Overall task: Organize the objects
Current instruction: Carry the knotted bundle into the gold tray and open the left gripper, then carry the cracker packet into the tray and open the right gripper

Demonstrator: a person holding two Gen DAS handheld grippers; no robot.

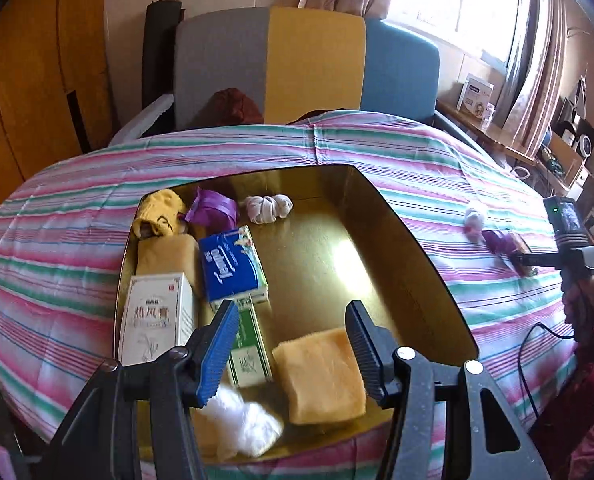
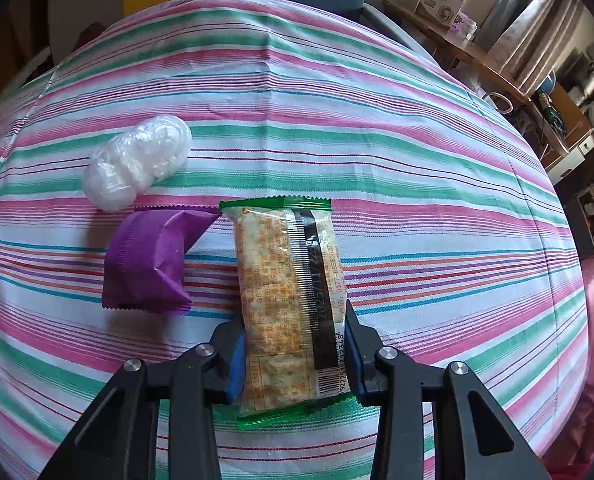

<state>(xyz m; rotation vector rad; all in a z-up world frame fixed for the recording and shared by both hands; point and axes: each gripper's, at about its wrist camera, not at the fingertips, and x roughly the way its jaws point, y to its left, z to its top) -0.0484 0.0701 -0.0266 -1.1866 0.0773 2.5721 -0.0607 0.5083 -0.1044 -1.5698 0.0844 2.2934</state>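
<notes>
A gold tray (image 1: 417,248) lies on the striped bed. It holds a yellow sock (image 1: 161,210), a purple packet (image 1: 213,210), a knotted white sock (image 1: 267,208), a blue tissue pack (image 1: 233,264), a white box (image 1: 157,320), a green box (image 1: 249,352), a folded orange cloth (image 1: 321,376) and a white fluffy piece (image 1: 245,424). My left gripper (image 1: 291,312) hangs open above the tray's near end with nothing between its fingers. My right gripper (image 2: 293,340) is shut on a cracker packet (image 2: 285,272) that rests on the sheet.
Beside the cracker packet lie a second purple packet (image 2: 145,260) and a clear-wrapped white bundle (image 2: 137,160). A hand (image 1: 581,304) holds the right gripper at the bed's right side. A grey, yellow and blue headboard (image 1: 309,64) stands behind; a cluttered shelf (image 1: 569,152) is at right.
</notes>
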